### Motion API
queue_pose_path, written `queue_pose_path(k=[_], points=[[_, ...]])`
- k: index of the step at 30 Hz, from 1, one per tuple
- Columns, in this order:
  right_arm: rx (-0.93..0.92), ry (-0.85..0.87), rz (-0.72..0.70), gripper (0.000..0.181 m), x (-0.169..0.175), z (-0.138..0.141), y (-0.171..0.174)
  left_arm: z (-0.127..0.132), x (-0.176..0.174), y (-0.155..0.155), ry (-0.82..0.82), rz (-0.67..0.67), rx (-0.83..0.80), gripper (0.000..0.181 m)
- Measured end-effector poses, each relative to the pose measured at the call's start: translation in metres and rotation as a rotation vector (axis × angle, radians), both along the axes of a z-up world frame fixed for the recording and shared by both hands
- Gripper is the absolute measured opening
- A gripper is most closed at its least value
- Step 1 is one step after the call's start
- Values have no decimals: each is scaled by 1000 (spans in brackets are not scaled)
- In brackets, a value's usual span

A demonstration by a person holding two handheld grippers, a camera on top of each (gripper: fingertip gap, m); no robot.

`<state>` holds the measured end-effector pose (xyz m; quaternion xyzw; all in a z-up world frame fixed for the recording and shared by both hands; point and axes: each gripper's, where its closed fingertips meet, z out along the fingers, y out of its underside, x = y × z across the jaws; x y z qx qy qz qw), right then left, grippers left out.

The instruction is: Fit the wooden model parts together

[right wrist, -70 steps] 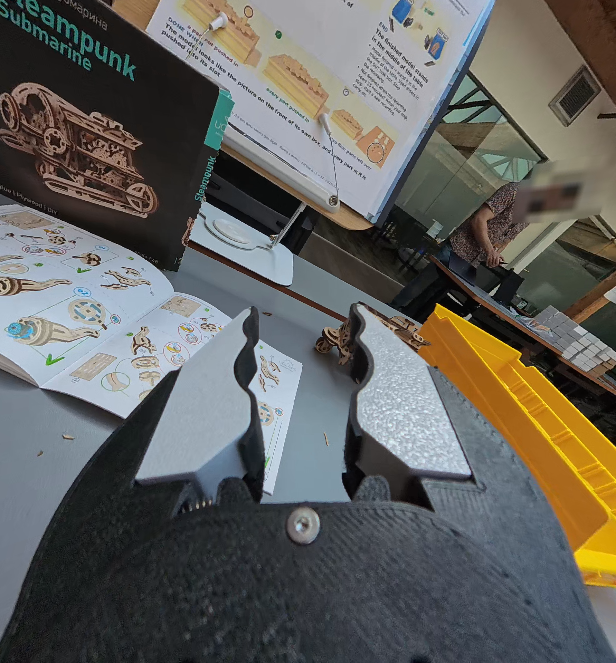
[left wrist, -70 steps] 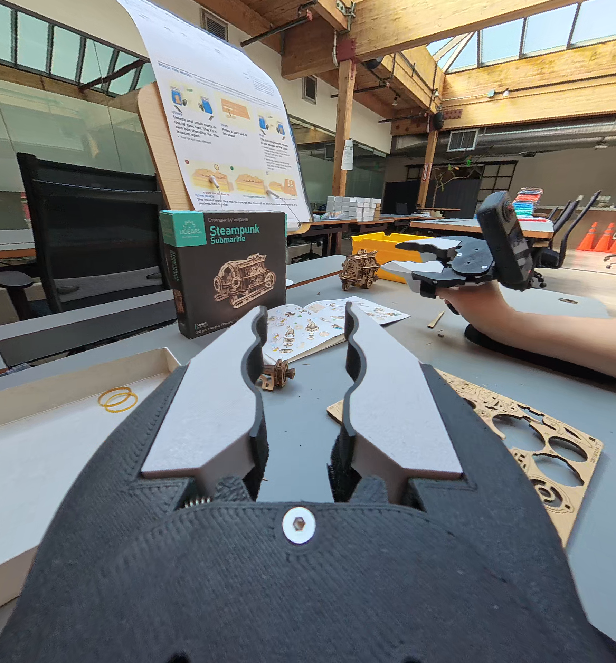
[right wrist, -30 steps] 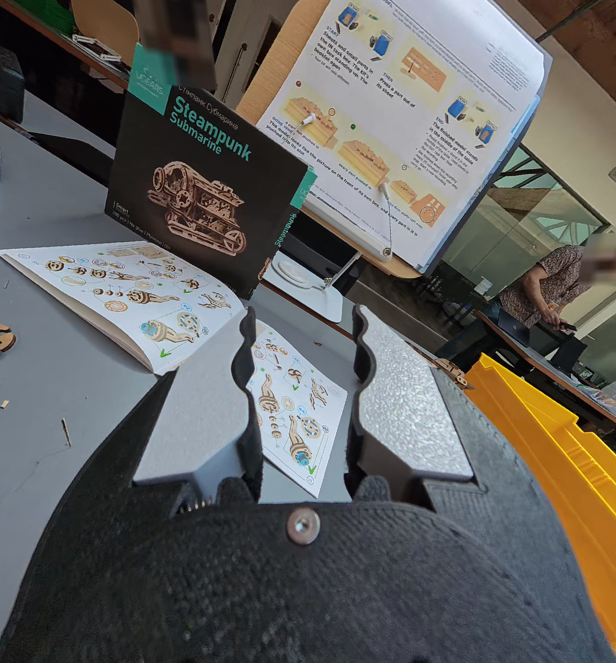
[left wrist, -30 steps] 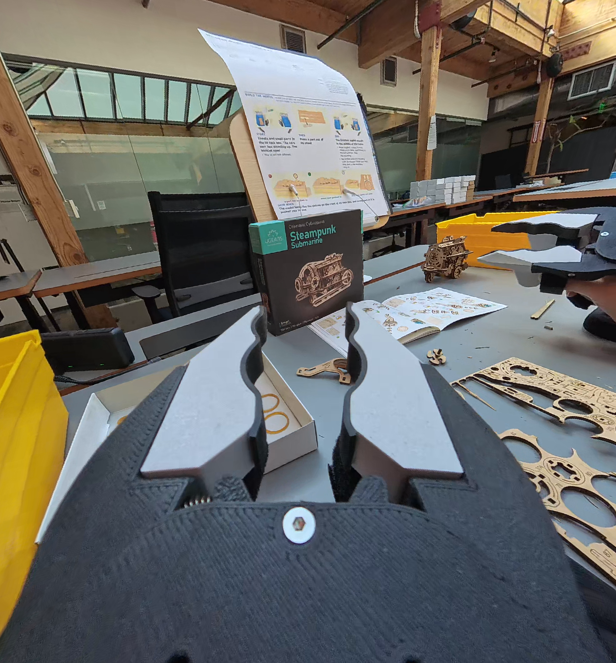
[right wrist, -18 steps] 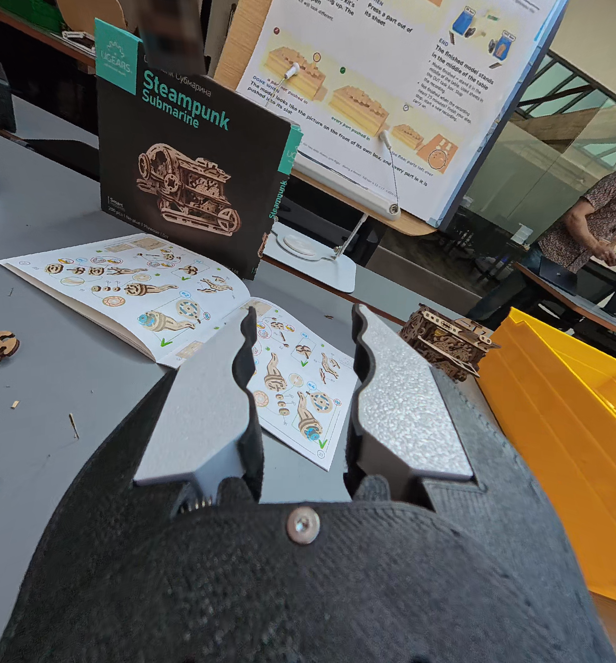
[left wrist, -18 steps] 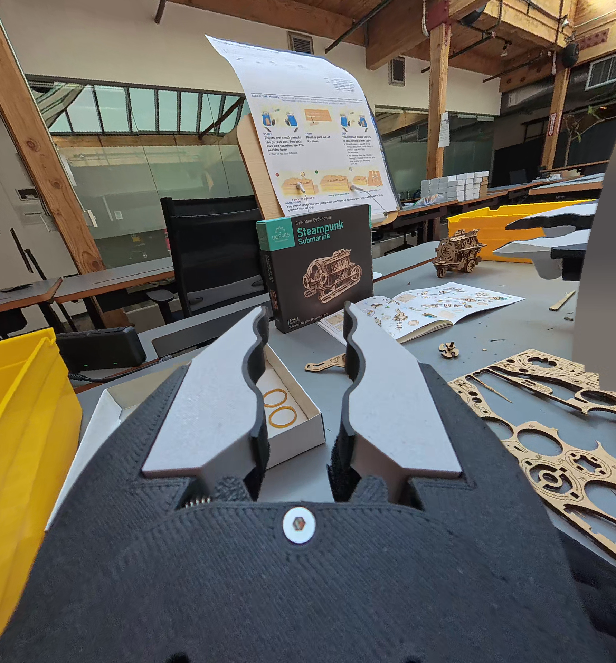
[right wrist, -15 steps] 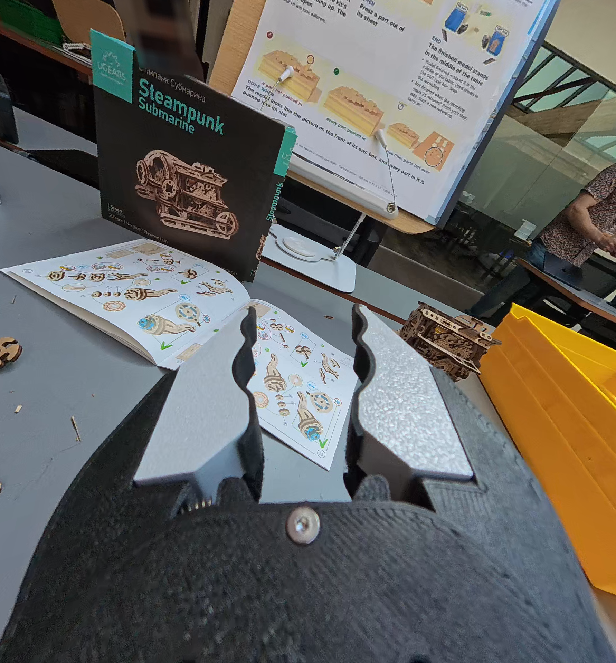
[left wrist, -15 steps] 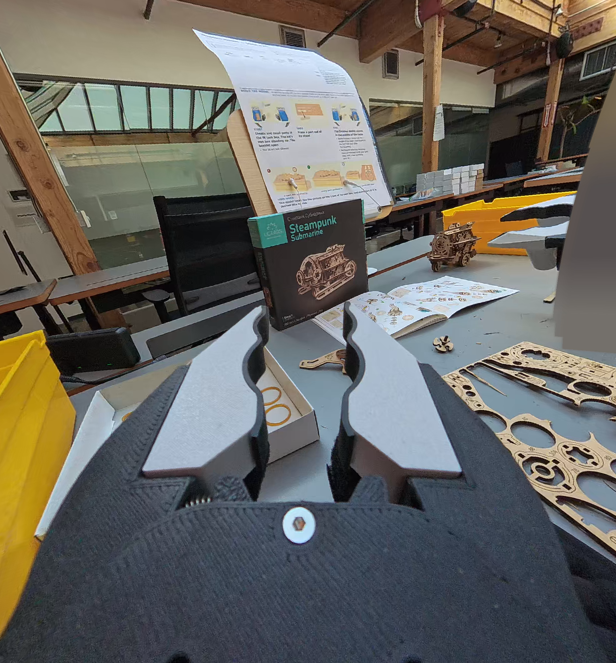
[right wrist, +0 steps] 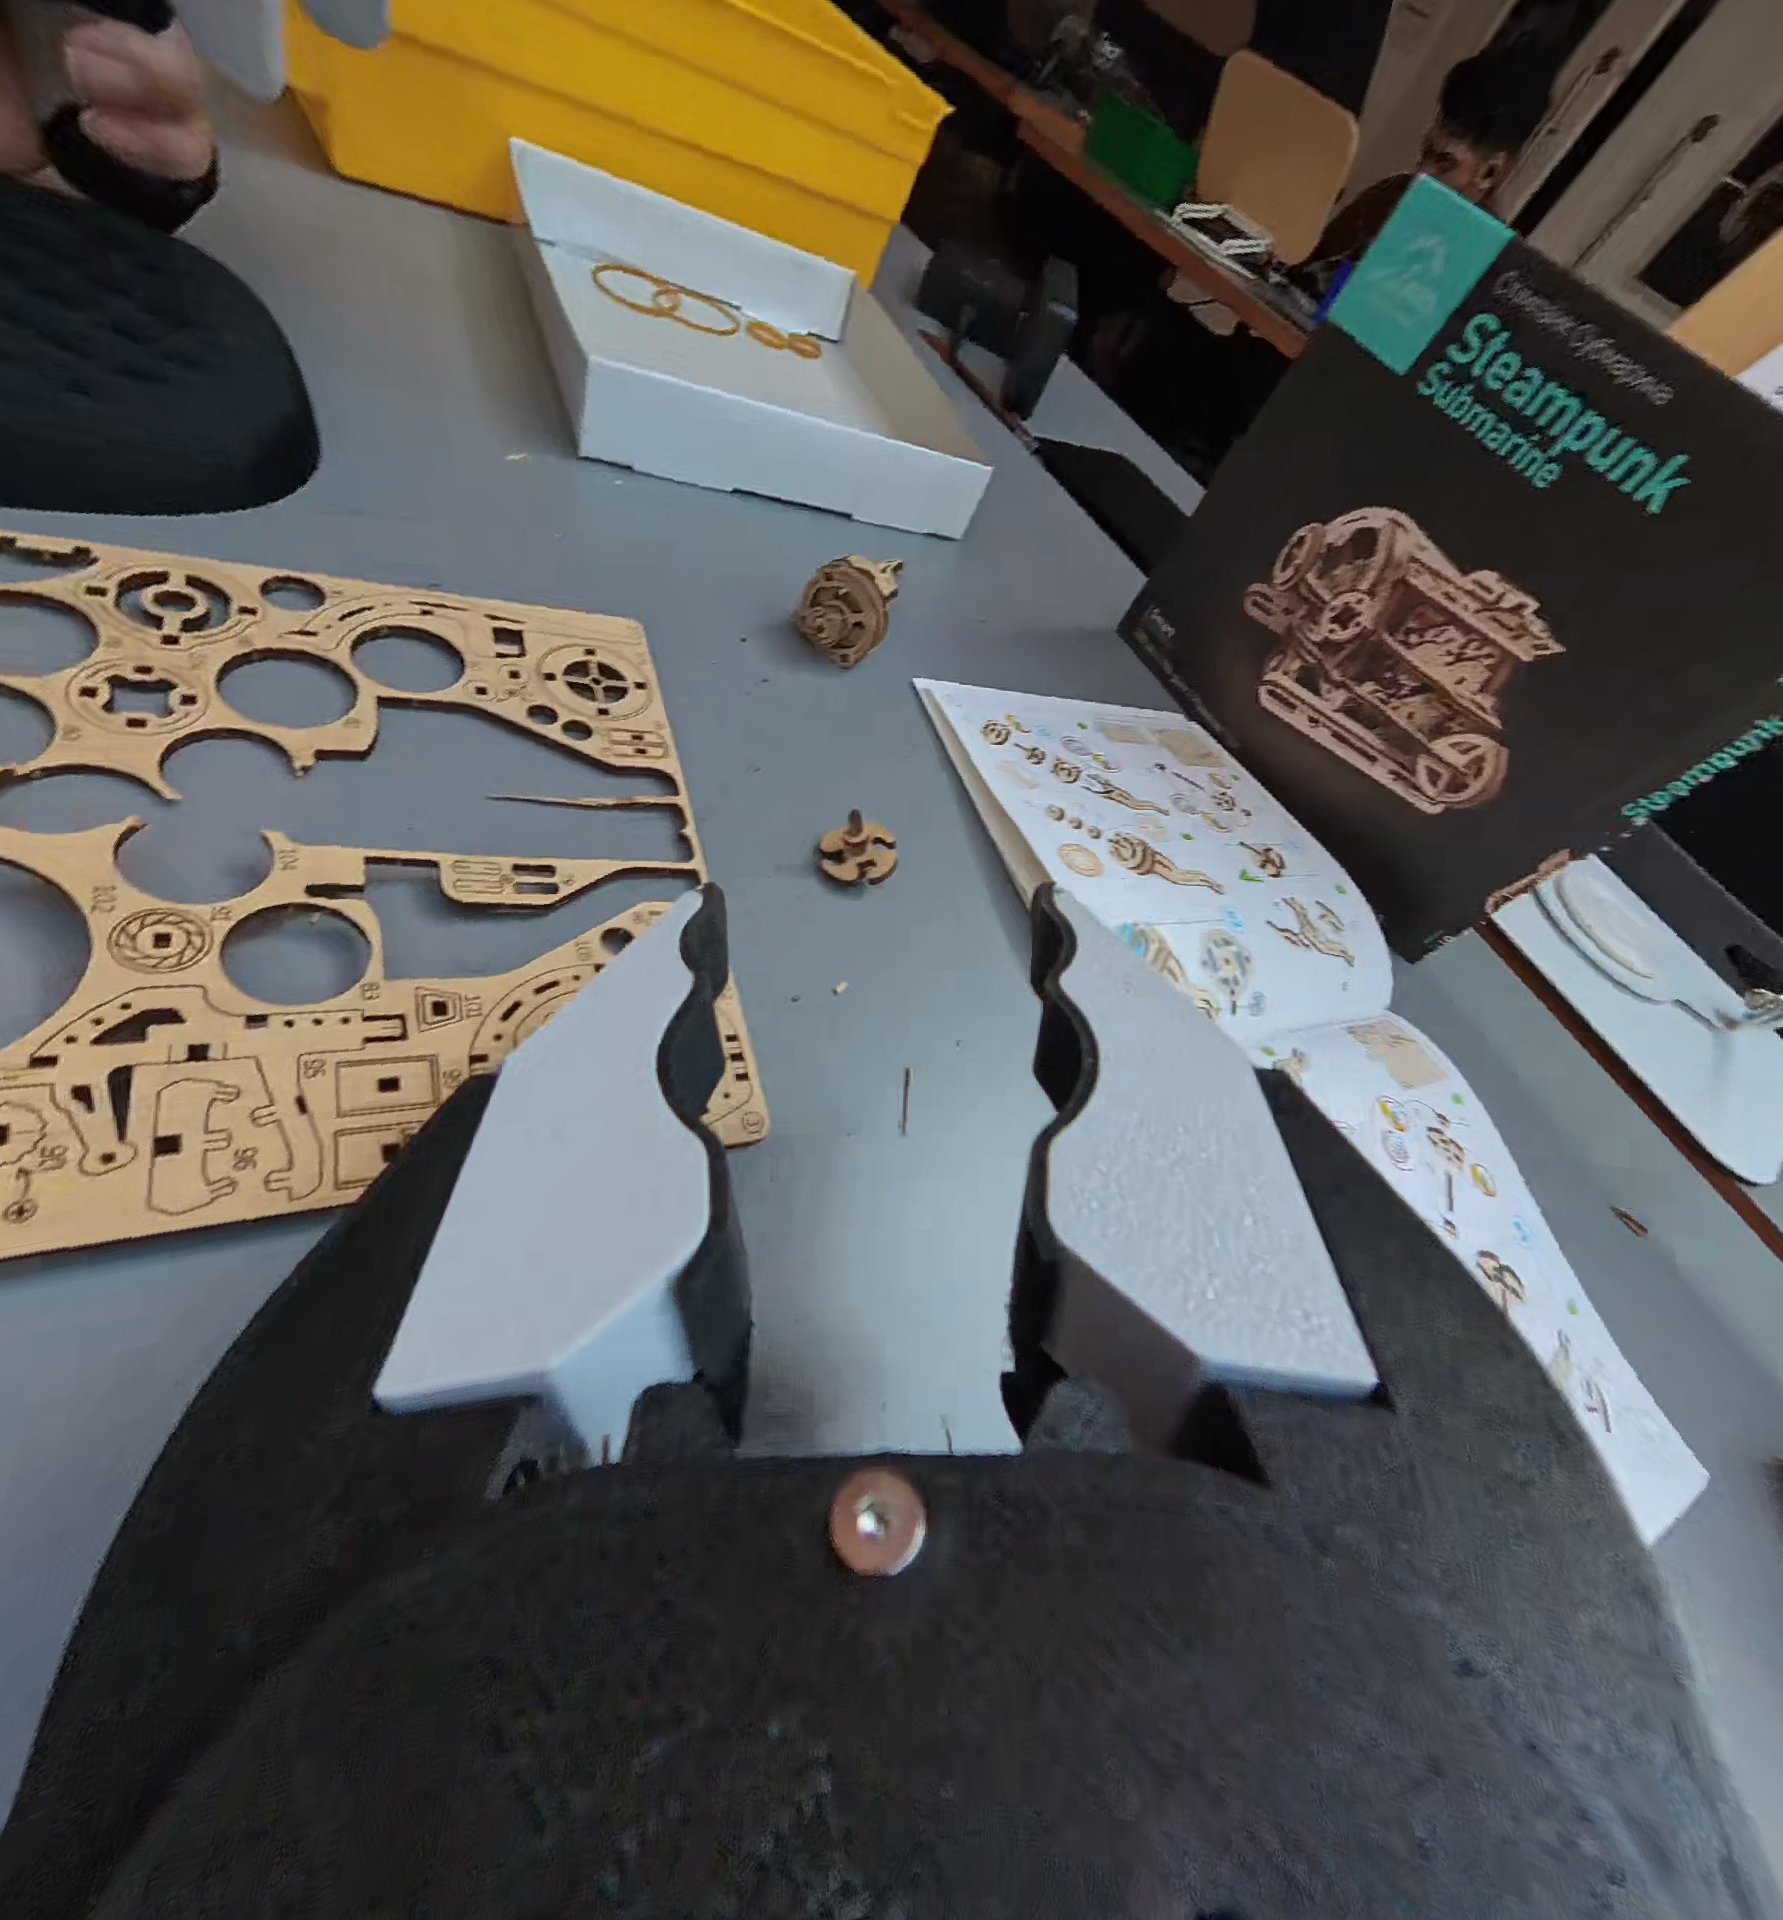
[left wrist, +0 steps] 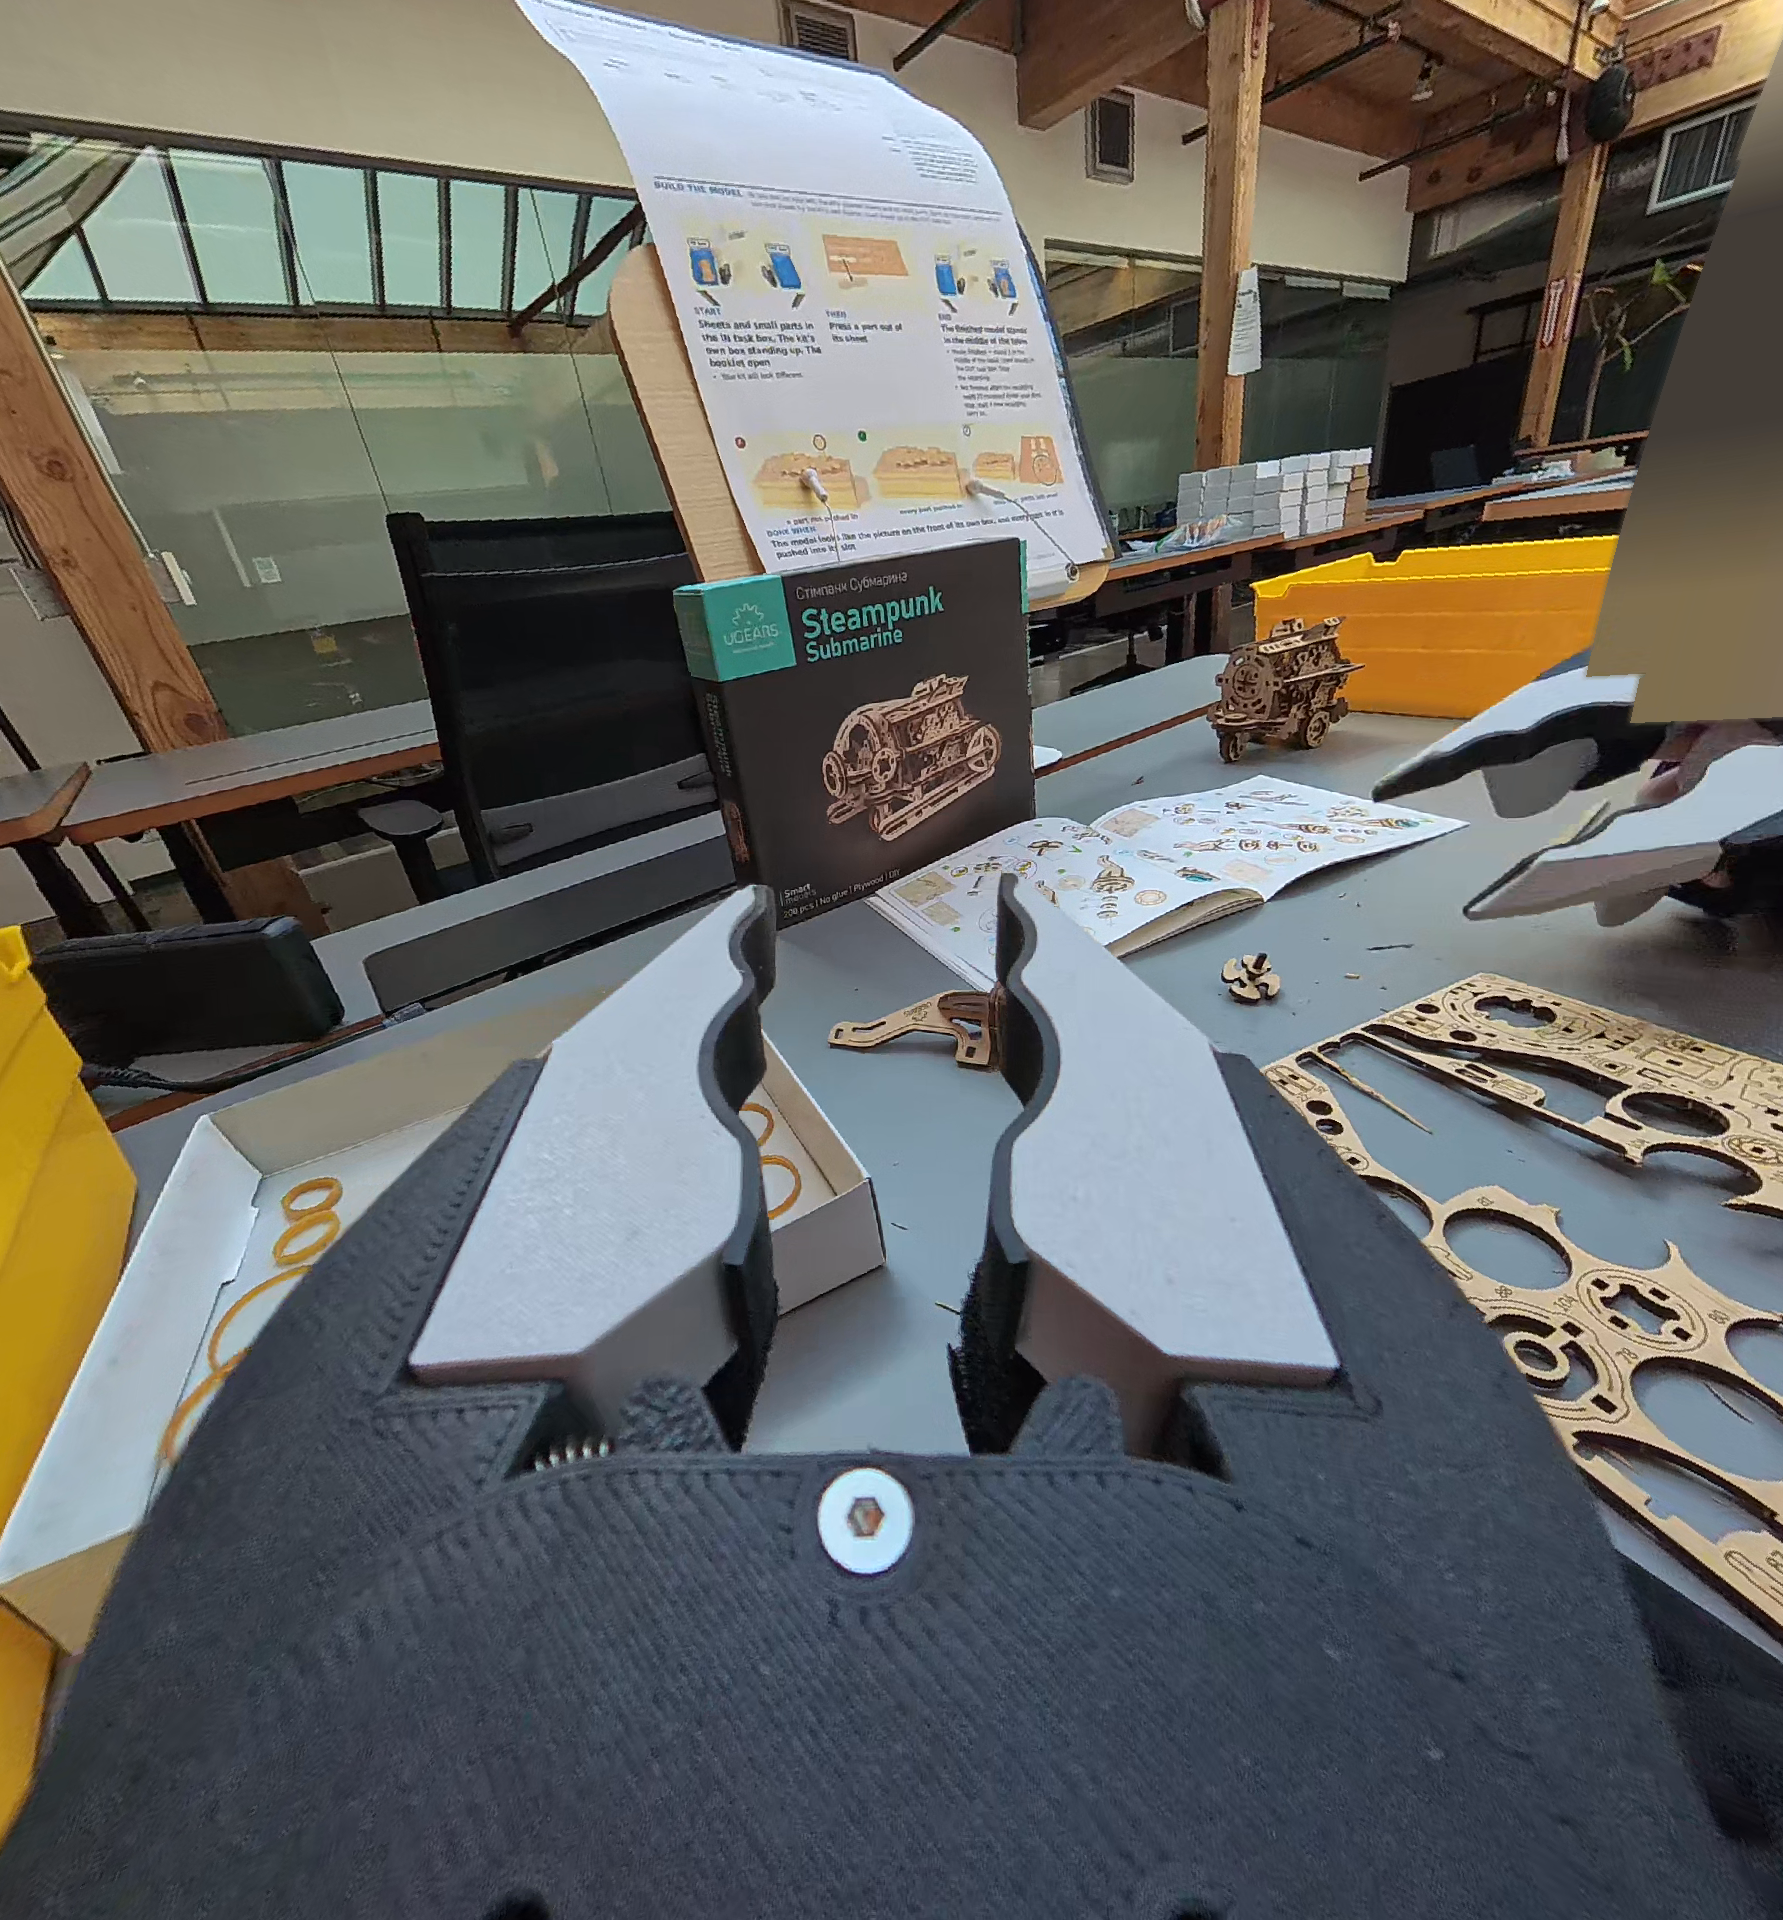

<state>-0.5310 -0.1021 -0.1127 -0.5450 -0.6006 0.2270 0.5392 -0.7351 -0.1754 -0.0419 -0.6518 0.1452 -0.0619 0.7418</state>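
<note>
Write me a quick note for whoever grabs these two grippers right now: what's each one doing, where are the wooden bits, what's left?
Left gripper: open, empty, above the table.
Right gripper: open, empty, aimed at the table between sheet and booklet.
Parts: punched sheet; small disc piece just ahead of the right gripper; round sub-assembly beyond it; arm-shaped piece ahead of the left gripper.
Booklet lies open; an assembled model stands by the yellow bin.
Done: some parts punched out.
Left: pick up loose pieces and fit them.

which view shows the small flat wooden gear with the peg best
The right wrist view: the gear lies in the open on the table, seen from above just ahead of the right tool. In the left wrist view it is smaller, farther off and seen edge-on beside the booklet.
</note>
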Motion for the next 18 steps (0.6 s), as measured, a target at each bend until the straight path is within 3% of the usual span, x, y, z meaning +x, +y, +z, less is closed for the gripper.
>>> queue_pose_path(k=[5,9,14,18], points=[[8,-111,77,39,-14,-18,-12,-3,13,2,61,-42,-13,41],[-4,-147,160,37,-35,-20,-4,-6,23,2,147,-51,-18,41],[-16,-386,441,46,-45,-30,0,-13,36,0,221,-83,-26,41],[64,-602,545,40,-43,-28,15,-20,40,1,269,-94,-35,40]])
